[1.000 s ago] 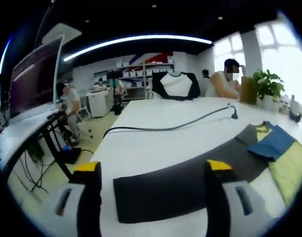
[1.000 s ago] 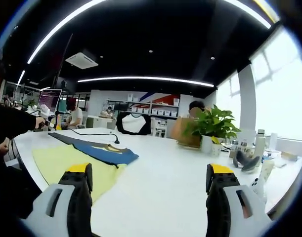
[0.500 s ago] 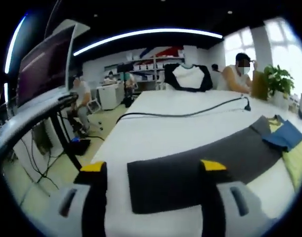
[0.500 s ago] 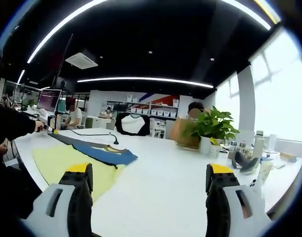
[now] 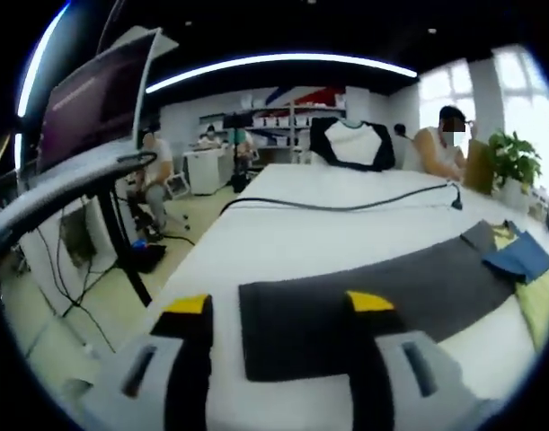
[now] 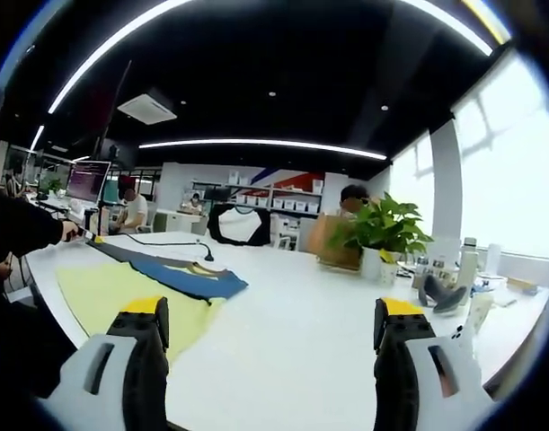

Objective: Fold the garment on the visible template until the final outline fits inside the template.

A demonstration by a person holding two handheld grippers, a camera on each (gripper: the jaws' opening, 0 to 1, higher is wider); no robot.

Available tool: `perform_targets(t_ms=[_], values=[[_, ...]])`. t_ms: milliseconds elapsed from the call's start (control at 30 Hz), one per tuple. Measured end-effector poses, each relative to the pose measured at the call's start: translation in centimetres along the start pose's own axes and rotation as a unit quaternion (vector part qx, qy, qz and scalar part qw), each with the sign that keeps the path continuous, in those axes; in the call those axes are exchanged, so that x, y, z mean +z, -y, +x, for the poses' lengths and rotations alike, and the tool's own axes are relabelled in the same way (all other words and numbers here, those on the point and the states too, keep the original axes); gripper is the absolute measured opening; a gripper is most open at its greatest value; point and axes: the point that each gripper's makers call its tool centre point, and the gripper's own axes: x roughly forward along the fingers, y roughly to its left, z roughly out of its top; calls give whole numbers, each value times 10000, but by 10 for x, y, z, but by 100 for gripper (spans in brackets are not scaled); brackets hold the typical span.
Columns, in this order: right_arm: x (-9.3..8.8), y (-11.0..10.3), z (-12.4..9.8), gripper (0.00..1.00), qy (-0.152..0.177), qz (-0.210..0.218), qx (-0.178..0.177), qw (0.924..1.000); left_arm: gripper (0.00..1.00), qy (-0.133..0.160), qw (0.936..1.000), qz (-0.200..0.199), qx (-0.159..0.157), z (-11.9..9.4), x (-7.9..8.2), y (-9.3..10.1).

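Left hand-held gripper (image 5: 278,310) gapes wide over the dark sleeve (image 5: 364,301) at 12 o'clock — pinch its edge squarely; right hand-held gripper (image 6: 272,328) wide, empty.

I saw a dark grey template (image 5: 364,301) on the white table (image 5: 292,238), a blue and yellow-green garment (image 6: 180,280), and yellow tips on my black-and-grey left gripper (image 5: 278,305).

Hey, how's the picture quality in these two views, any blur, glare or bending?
Left gripper view: soft motion blur overall; the dark grey cloth strip and the left tool look smeared, and the white table bows from the fisheye lens. Right gripper view: sharper; the bright windows are blown out, the curved ceiling light strip bends, and the right tool is crisp.
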Motion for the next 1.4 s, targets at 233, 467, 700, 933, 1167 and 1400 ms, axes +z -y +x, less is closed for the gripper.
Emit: perform_targets(t_ms=[233,467,700,933,1167,1400], values=[[1,-3,1,98,1,-4,19,10000,48,-121,9999,18,48,0,-8,-3],[-2,-4,3,98,-29,11,49,10000,33,-118,9998,18,127,1,-13,-6],[-2,-3,2,98,-31,24,27,10000,20,-16,9995,60,317,3,-14,-6],[-3,-3,1,97,-35,20,26,10000,4,-113,9954,872,381,3,-12,2],[-4,1,0,97,-51,37,-14,10000,3,-117,9971,679,323,4,-11,-2],[-3,2,0,97,-46,40,-48,10000,3,12,9992,254,317,2,-5,-5]])
